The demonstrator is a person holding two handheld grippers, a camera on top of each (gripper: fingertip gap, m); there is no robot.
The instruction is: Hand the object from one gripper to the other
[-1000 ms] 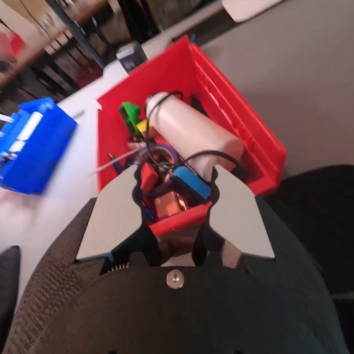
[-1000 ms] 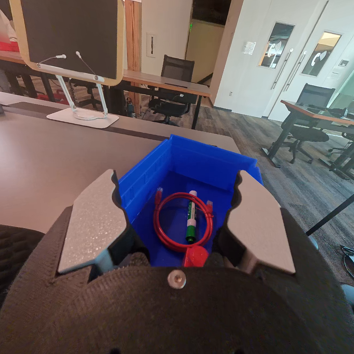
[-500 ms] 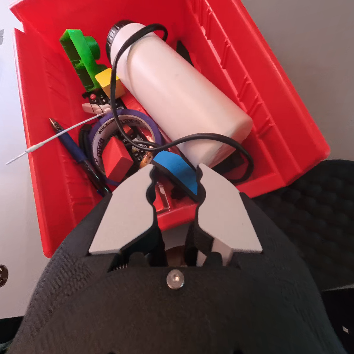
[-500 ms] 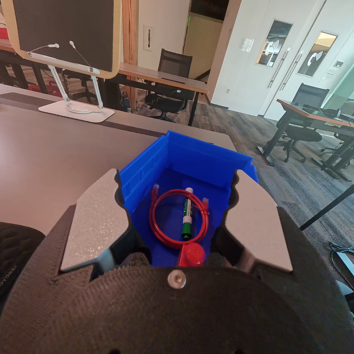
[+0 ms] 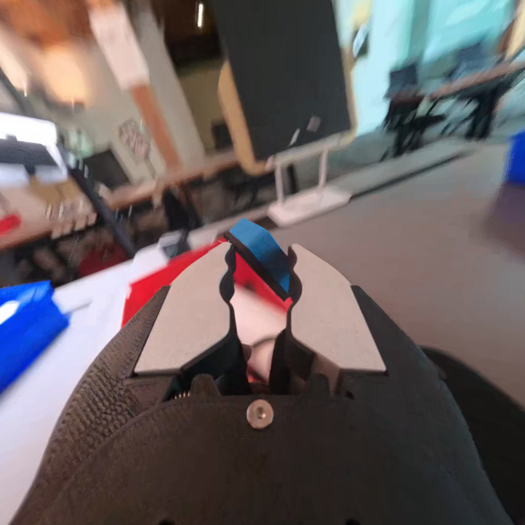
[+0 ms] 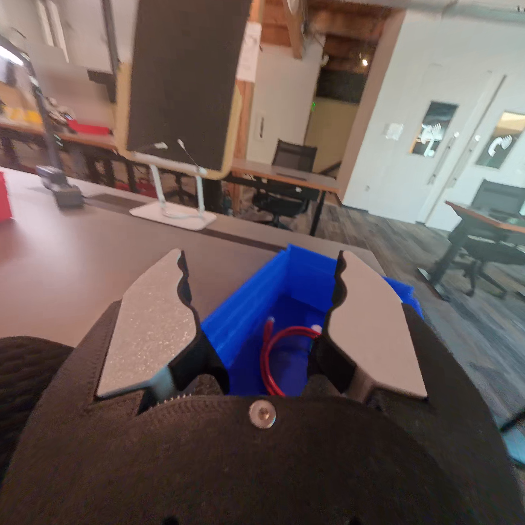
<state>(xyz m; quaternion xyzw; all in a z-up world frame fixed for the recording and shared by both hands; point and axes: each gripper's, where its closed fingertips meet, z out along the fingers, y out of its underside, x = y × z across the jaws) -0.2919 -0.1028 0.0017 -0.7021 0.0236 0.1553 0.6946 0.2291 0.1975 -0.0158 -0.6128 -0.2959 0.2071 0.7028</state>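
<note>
Blue block [image 5: 262, 257], flat with a black underside, sits tilted between the tips of the left gripper [image 5: 261, 255], whose jaws are drawn in and clamped on it, one corner poking up past the fingertips. Below and behind the block lies a red bin [image 5: 159, 284], blurred, with something pale inside it seen through the gap between the fingers; what it is cannot be told. Off to the left of that gripper a blue bin [image 5: 25, 315] rests on the pale tabletop [image 5: 397, 270]. The right gripper [image 6: 261, 261] is spread wide with nothing between its fingers, hanging over another blue bin [image 6: 255, 301] straight ahead and below it. Inside that bin lies a coiled red cable [image 6: 272, 355], partly hidden by the right finger. Farther ahead on the tabletop stands a dark panel [image 6: 181, 85] with a pale wooden rim on a white stand. No writing on the block or bins can be read in either view.
</note>
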